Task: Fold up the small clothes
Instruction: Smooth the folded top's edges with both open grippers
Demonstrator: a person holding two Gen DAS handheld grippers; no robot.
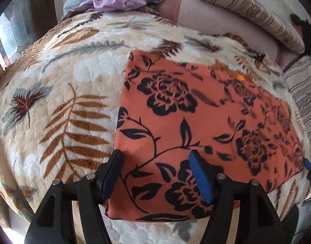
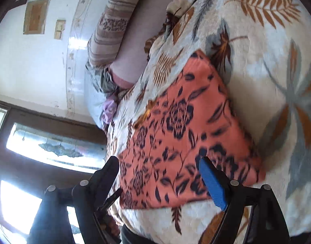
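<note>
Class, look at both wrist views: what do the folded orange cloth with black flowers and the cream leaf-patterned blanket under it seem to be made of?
Folded orange cloth with black flowers: seemingly a thin printed fabric, matte; it lies flat with crisp folded edges, though blur hides the weave.
Cream leaf-patterned blanket: probably plush fleece; its surface looks fuzzy, with a quilted, pebbled texture and soft sheen.

One orange floral cloth (image 1: 196,109); one leaf-print blanket (image 1: 64,85); two grippers.

Each hand-held gripper, the left (image 1: 155,160) and the right (image 2: 159,167), has black plastic fingers, blue pads (image 1: 200,178) inside, and round silver screws (image 1: 91,176) at the joints.
</note>
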